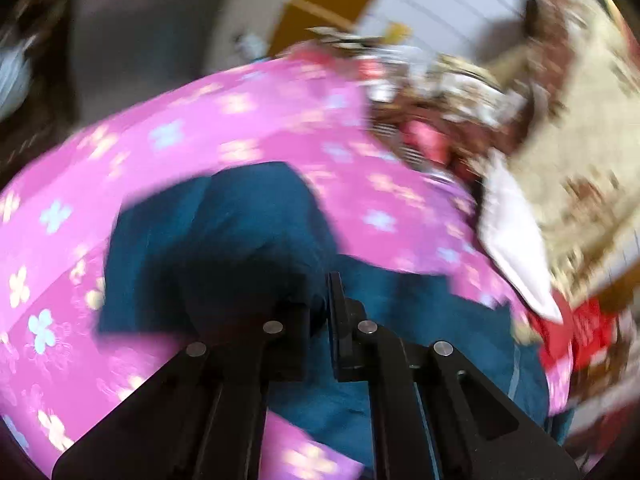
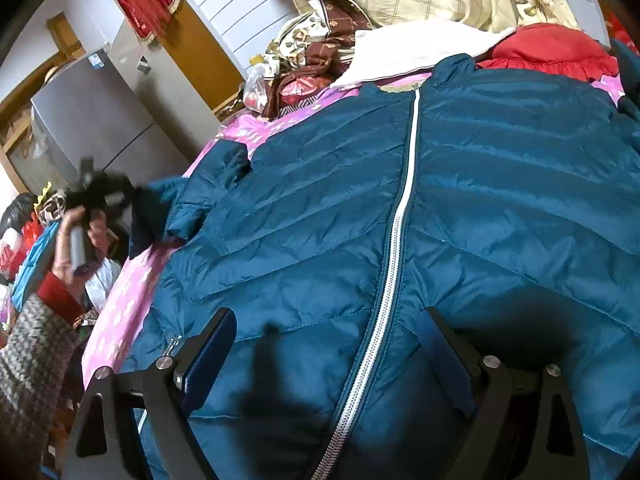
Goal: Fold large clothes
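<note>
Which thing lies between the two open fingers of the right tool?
In the right wrist view, the teal jacket lies there, with its white zipper running up between the right tool fingers.

The left wrist picture is very blurry all over, so the pink sheet [image 1: 248, 120] and its flowers look smeared. The right wrist picture is sharp and bright. Daylight seems to fall on the blue jacket [image 2: 500, 168], which shines a little. A dark shadow lies low on it. Both pictures bend at the edges and have black corners.
</note>
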